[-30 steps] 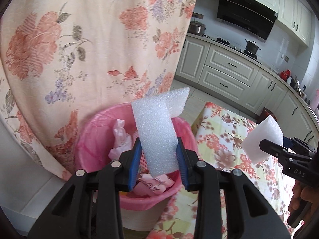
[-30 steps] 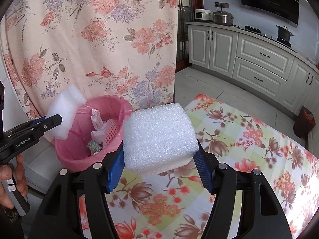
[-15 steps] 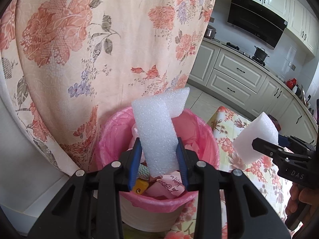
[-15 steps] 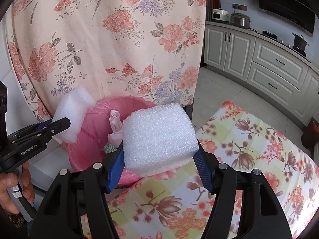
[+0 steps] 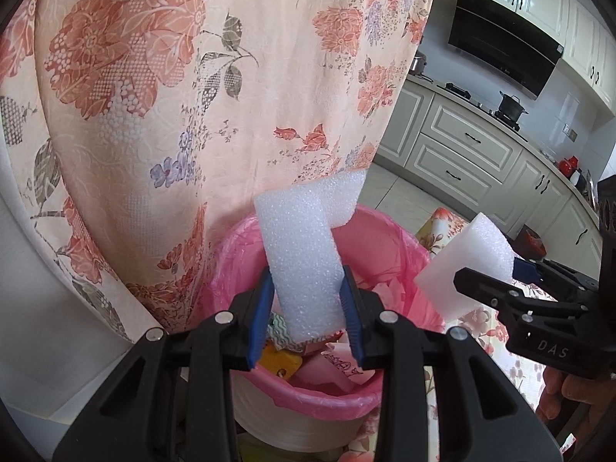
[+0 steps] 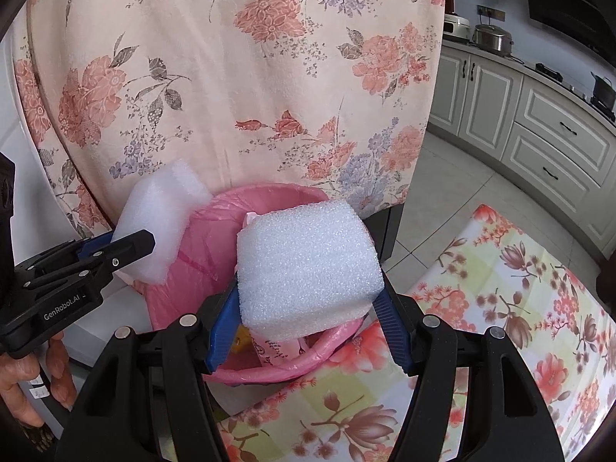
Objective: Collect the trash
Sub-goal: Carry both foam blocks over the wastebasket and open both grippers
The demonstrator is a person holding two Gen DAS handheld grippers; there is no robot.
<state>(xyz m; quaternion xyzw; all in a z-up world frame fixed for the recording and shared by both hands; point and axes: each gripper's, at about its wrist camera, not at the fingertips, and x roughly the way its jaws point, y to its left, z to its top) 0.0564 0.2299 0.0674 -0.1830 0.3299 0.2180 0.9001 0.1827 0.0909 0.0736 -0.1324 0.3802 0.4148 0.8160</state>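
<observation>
My left gripper (image 5: 306,317) is shut on a long white foam strip (image 5: 304,254) and holds it upright over the pink-lined trash bin (image 5: 238,265). My right gripper (image 6: 306,323) is shut on a thick white foam block (image 6: 308,269) over the near side of the same bin (image 6: 192,265). In the left wrist view the right gripper (image 5: 489,281) with its foam block (image 5: 467,265) hangs at the bin's right rim. In the right wrist view the left gripper (image 6: 119,246) with its foam strip (image 6: 158,223) is at the bin's left rim. The bin holds paper wrappers and other scraps.
A floral curtain (image 5: 192,96) hangs right behind the bin. A table with a floral cloth (image 6: 500,327) lies to the right of the bin. Kitchen cabinets (image 5: 462,154) and a stove stand at the far right. A white ledge (image 5: 34,308) is at the left.
Both grippers have moved closer to the bin with their foam pieces; the bin now sits larger and more central beneath both. Neither grip has changed.
</observation>
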